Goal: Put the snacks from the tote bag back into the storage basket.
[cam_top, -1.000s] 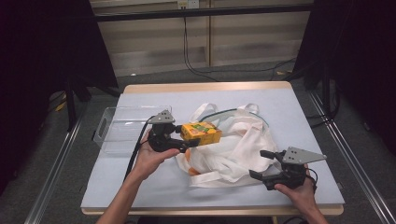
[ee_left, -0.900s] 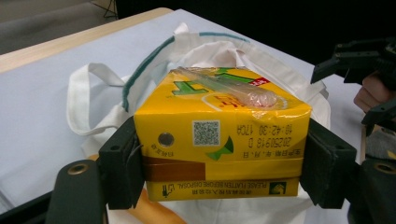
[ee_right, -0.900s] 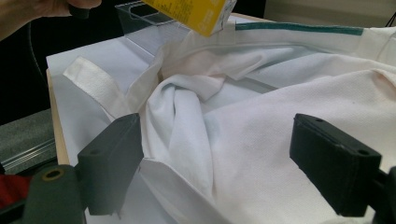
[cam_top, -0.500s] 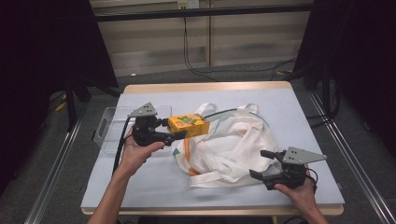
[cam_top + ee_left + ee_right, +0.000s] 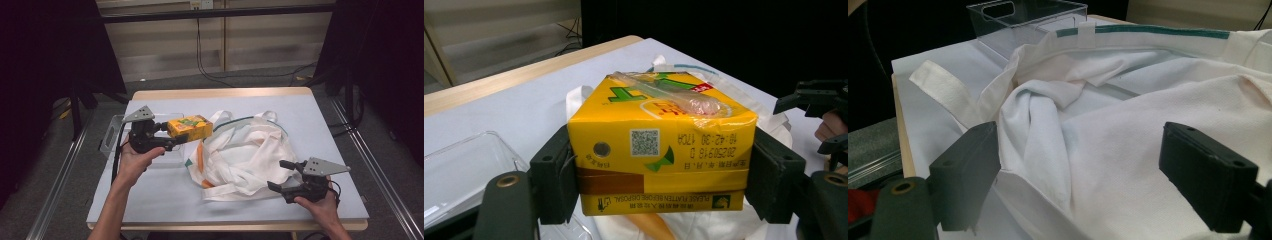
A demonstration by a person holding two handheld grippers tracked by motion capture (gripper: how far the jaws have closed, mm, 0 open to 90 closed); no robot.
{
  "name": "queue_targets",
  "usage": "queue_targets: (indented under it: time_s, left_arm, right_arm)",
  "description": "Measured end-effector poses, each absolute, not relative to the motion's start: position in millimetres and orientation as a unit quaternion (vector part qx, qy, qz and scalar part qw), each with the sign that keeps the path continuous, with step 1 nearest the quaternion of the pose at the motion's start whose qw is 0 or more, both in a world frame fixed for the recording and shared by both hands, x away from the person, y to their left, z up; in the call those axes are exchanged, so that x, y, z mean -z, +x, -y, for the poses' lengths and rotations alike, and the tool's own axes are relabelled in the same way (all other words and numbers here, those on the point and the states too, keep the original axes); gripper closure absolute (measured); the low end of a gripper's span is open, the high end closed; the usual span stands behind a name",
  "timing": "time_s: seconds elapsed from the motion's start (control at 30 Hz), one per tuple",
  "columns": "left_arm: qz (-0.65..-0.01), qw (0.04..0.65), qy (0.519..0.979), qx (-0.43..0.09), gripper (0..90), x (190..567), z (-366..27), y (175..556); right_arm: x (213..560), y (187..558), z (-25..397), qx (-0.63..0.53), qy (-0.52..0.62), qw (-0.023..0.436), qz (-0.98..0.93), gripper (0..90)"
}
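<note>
- Yellow drink carton is clamped between the two black pads of the left gripper, one pad on each short side; straw packet faces up.
- Carton is held clear of the table, at the right end of the clear plastic bin, just left of the white tote bag.
- Step in hand is judged as a transfer of the carton from bag to bin.
- Grip is best kept firm and the carton level; a carton this soft could be dented if squeezed harder.
- Lowering is best done inside the bin walls, release only once the base is seated.
- Right gripper is seen with jaws spread wide, nothing between them, resting at the bag's lower right edge; cloth folds lie just ahead of its pads.
- Open room: bin interior looks bare, free table is seen left and in front of the bin.
- Edges to watch: bin rim below the carton, the bag's orange strip beside it, table's left edge close to the bin.
</note>
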State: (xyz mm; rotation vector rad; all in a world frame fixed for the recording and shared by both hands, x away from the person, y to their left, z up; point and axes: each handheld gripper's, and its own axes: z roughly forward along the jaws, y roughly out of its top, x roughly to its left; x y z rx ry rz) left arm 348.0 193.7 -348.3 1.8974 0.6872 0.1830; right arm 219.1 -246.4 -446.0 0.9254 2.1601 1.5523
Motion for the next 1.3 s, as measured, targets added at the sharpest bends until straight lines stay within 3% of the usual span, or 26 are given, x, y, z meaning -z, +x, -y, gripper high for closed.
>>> queue_targets:
  time_s: [0.7,1.3]
  left_arm:
    - [-0.342,0.5,0.787,-0.123,27.5,328,-228,348]
    - [-0.409,0.455,0.783,-0.113,27.4,318,-251,362]
  right_arm:
    - [446,219,247,-0.541,0.325,0.166,-0.758,16.7]
    - [445,221,244,-0.54,0.325,0.165,-0.759,16.7]
